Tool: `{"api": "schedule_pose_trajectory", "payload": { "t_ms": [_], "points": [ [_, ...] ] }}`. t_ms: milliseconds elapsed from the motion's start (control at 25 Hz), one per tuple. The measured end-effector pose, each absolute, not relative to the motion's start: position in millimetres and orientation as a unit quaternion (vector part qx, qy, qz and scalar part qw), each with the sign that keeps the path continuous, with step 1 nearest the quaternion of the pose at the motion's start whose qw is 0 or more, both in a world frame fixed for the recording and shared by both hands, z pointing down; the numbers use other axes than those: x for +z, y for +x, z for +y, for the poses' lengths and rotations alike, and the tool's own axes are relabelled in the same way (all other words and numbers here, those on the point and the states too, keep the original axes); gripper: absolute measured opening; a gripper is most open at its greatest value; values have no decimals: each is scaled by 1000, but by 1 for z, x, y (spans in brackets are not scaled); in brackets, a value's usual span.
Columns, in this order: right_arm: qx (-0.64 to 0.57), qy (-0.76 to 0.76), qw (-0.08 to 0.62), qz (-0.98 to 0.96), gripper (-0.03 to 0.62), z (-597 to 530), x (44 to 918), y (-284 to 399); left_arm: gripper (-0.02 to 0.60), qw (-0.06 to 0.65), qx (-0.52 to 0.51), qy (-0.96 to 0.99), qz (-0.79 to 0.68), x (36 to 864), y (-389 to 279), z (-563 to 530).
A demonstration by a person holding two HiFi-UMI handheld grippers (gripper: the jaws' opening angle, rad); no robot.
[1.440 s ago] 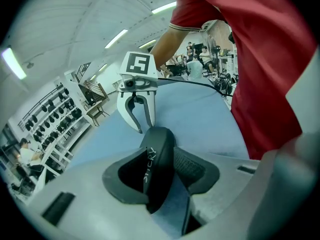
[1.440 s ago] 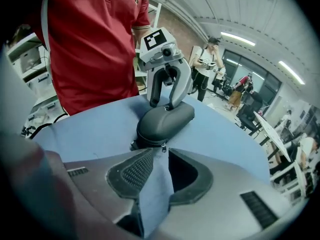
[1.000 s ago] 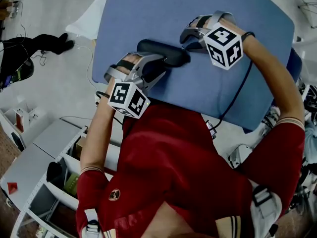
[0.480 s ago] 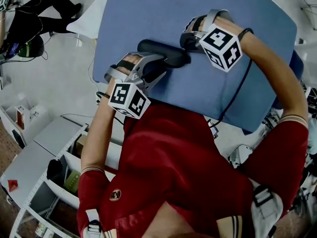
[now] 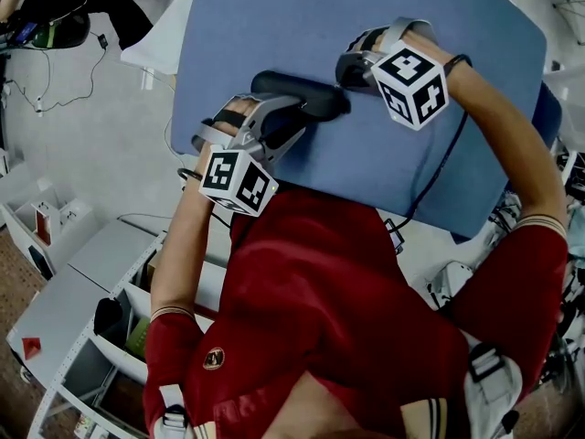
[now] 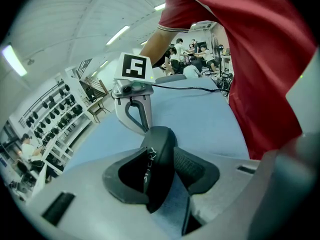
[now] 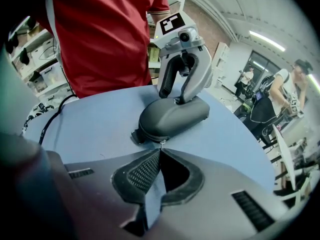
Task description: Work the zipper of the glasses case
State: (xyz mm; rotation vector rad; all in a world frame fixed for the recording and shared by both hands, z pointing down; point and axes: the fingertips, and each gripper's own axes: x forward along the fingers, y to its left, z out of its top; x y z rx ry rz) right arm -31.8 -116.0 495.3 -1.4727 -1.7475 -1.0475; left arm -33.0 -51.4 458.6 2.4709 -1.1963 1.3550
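1. Right gripper view shows an early stage. The glasses case (image 7: 175, 116) lies on the blue tabletop (image 7: 90, 124) and looks closed all round. Its zipper (image 7: 177, 129) seam is unbroken as far as I can see.
2. Right tongs (image 7: 160, 150) have just been closing and now meet tip to tip. They appear to pinch the small metal zipper pull (image 7: 161, 142) at the case's near end.
3. Left tongs (image 6: 161, 151) clamp the opposite end of the case, with pads pressed on both flanks to brace it.
4. I judge that gripping and bracing are done, and that drawing the pull along the seam remains.
5. The case is a dark, elongated, domed shell with a matte skin. A small fabric tab (image 7: 135, 136) sits beside the pull. The tong pads are dark with a crosshatched grip, and the tabletop is smooth and flat.
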Motion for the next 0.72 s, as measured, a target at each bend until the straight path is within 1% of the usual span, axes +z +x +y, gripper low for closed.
{"api": "schedule_pose_trajectory", "payload": {
  "t_ms": [720],
  "points": [
    [-328,-479,386,-717,-2,-106,492,-2,147,38,441,802,-402,459,-35,-54]
  ]
}}
